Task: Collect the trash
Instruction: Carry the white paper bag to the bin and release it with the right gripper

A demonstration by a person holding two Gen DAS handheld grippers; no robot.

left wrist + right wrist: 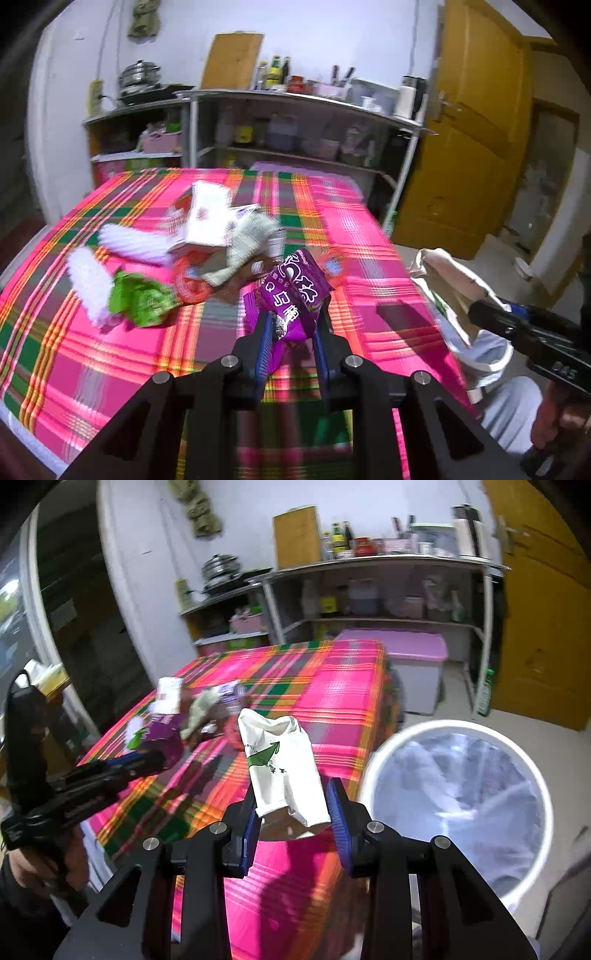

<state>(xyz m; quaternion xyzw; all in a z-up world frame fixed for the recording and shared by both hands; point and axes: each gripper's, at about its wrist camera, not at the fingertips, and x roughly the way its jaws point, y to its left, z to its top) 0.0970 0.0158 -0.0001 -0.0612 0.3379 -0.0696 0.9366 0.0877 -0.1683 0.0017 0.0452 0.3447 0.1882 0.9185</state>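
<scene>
My left gripper point(293, 317) is shut on a purple snack wrapper point(295, 288), held just above the pink plaid tablecloth point(110, 350). Behind it lies a pile of trash: white boxes point(207, 221), a green wrapper point(140, 299), white crumpled paper point(92, 284) and a red wrapper point(192, 284). My right gripper point(295, 794) is shut on a white paper bag with a green print point(280, 760), over the table's right edge. To the right of that edge, on the floor, stands a white bin point(376, 760) with a clear liner. The left gripper point(155, 760) and its wrapper point(166, 731) show at the left of the right wrist view.
A metal shelf point(295, 122) with pots, bottles and jars stands behind the table. A yellow door point(469, 129) is at the right. A grey storage box with a pink lid point(410, 657) sits on the floor past the table. A person's hand point(70, 864) holds the left gripper.
</scene>
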